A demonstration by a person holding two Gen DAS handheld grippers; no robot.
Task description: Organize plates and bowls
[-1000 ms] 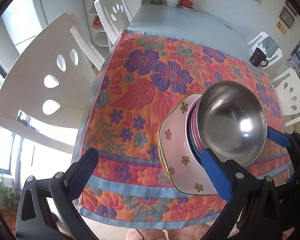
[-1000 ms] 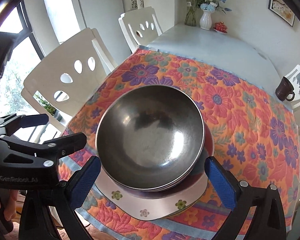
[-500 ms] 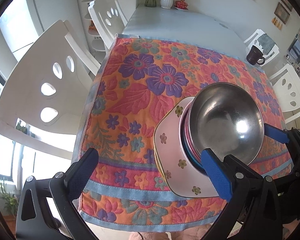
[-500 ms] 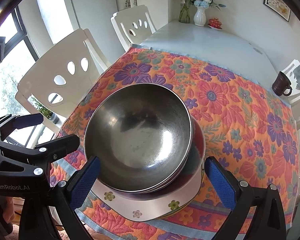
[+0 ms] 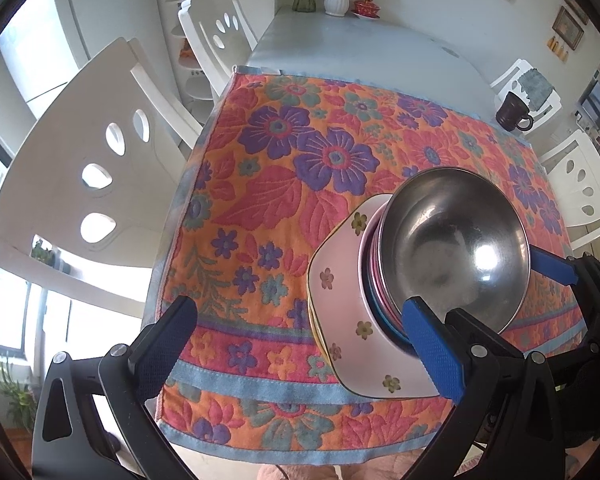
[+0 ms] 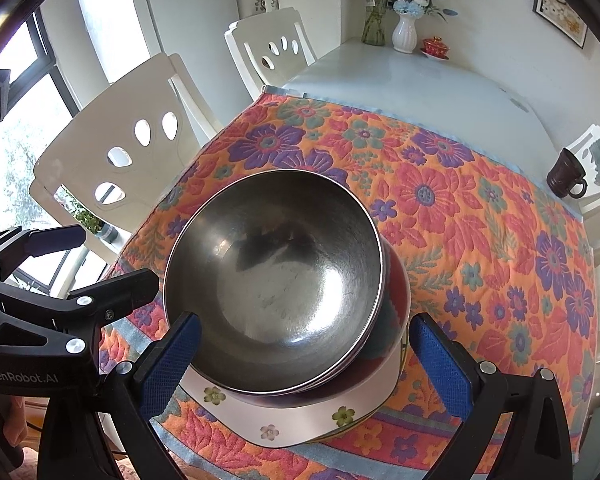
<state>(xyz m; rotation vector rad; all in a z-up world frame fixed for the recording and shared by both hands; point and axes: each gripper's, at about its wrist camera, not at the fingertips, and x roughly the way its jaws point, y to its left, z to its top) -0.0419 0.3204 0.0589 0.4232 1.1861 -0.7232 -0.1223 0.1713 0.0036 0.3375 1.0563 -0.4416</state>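
Clearly, the stack is built: our round stainless-steel bowl [image 6: 274, 284] sits on top of a few nested bowls, pink and blue rims showing in the left wrist view and a dark red one [image 6: 396, 292] in the right wrist view, all resting on a pale square plate with small flower prints [image 6: 300, 420]. A yellow-edged plate seems to lie beneath it. The pile stands on the orange floral quilted cloth [image 5: 284, 200] near the front edge of the surface.

Our right gripper [image 6: 304, 364] has its blue-padded fingers [image 6: 168, 364] spread wide on either side of the stack, gripping nothing. Our left gripper [image 5: 300, 348] is likewise wide open, well to the left of the pile, its right finger [image 5: 432, 348] appearing in front of the bowls; whether it touches them we cannot tell.

We judge the risks as follows. The steel bowl looks slightly off-centre on the bowls beneath, so a nudge from either finger could slide it or tip the pile. The cloth is soft and quilted, which could let the plates rock. The pile is close to the front edge, so a pull toward us might drag it, or the cloth, over. The dark brown mug [image 6: 566, 174] at the far right stands well apart and is in no danger.
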